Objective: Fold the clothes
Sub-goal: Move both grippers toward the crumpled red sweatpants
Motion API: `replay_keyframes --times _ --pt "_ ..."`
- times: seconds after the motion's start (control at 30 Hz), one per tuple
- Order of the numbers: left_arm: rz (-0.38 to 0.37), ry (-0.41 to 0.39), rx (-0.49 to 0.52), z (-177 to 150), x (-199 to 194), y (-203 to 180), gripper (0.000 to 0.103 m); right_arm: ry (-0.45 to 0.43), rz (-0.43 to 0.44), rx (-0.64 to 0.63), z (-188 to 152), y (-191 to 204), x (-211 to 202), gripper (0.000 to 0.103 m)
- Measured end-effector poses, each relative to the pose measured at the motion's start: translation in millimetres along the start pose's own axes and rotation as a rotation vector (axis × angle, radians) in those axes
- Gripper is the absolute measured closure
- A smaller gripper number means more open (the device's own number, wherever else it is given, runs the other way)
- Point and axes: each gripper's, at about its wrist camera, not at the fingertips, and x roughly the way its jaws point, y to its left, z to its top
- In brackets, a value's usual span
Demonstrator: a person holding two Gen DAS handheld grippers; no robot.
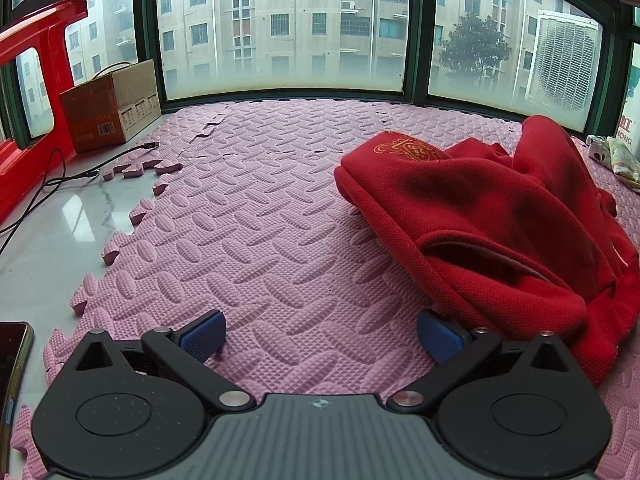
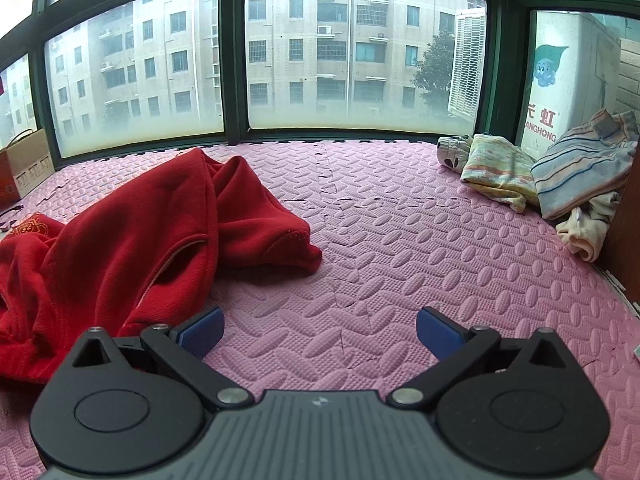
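Left wrist view has the left gripper [image 1: 320,338] nearest, at six o'clock, its blue-padded jaws spread wide and holding nothing above the pink textured foam puzzle mat [image 1: 256,240]. Just beside its right-hand pad [image 1: 438,340], toward three o'clock, lies the crumpled red fleece garment with gold embroidery [image 1: 480,216], heaped unfolded on the mat. At eight o'clock a dark phone [image 1: 12,364] lies on the white marble ledge [image 1: 52,232], with black cables [image 1: 60,176] further along it. Farther off, at ten o'clock, a brown cardboard box [image 1: 112,104] stands against the green-framed window [image 1: 280,32]. Right wrist view shows the right gripper [image 2: 320,336] likewise with jaws wide apart and empty over the mat, the red garment reaching from nine o'clock down to its left-hand pad [image 2: 202,336]. Far at two o'clock, well apart from the garment, sits a pile of striped and pale patterned clothes [image 2: 560,172].
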Motion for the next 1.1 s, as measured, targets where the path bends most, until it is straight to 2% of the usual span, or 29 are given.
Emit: replay_keyframes --times 0.1,0.2,0.57,0.7,1.1 --pt "0.009 0.013 -0.010 -2 -2 -1 0.000 0.033 -0.018 -0.020 1 0 1 0.000" --pt "0.009 0.030 -0.022 -5 -12 -2 0.000 -0.031 -0.047 -0.066 -9 28 -26 0.000" --pt "-0.004 0.053 -0.061 -10 -40 -21 0.000 -0.012 0.077 -0.038 -29 46 -50 0.000" --pt "-0.030 0.057 -0.056 -12 -49 -30 0.000 -0.008 0.108 -0.039 -36 47 -54 0.000" --pt "-0.072 0.074 -0.028 -17 -61 -49 0.000 0.017 0.156 -0.053 -43 53 -66 0.000"
